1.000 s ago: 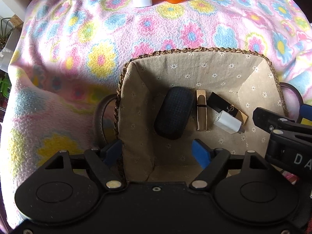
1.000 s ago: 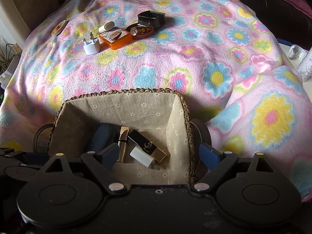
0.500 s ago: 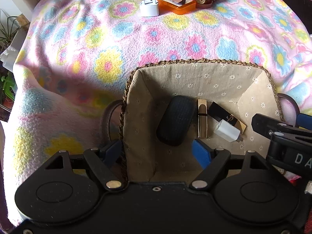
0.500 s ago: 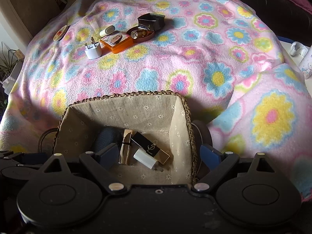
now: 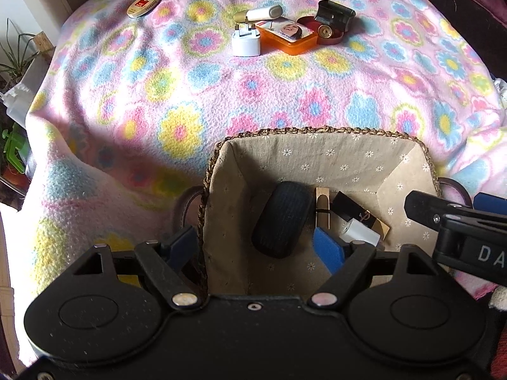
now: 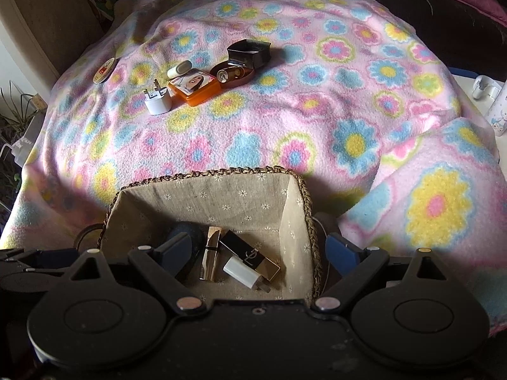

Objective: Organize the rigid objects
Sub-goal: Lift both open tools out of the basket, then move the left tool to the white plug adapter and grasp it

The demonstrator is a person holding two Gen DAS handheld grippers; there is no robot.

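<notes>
A woven basket with a flowered cloth lining sits on the blanket's near side. Inside lie a black oval case, a gold lipstick, a black lipstick tube and a small white adapter. My left gripper is open and straddles the basket's left wall, one finger outside and one inside. My right gripper is open astride the right wall. Far off on the blanket lie a white plug, an orange tin, a white tube, a brown tin and a black box.
An oval cream tin lies apart at the far left of the flowered blanket. Potted plants stand beyond the left edge, and a wooden panel rises at the back left. White items sit off the right edge.
Both views have tipped upward, so the basket sits lower in frame and the far objects have come fully into view. The basket's contents lie as before.
</notes>
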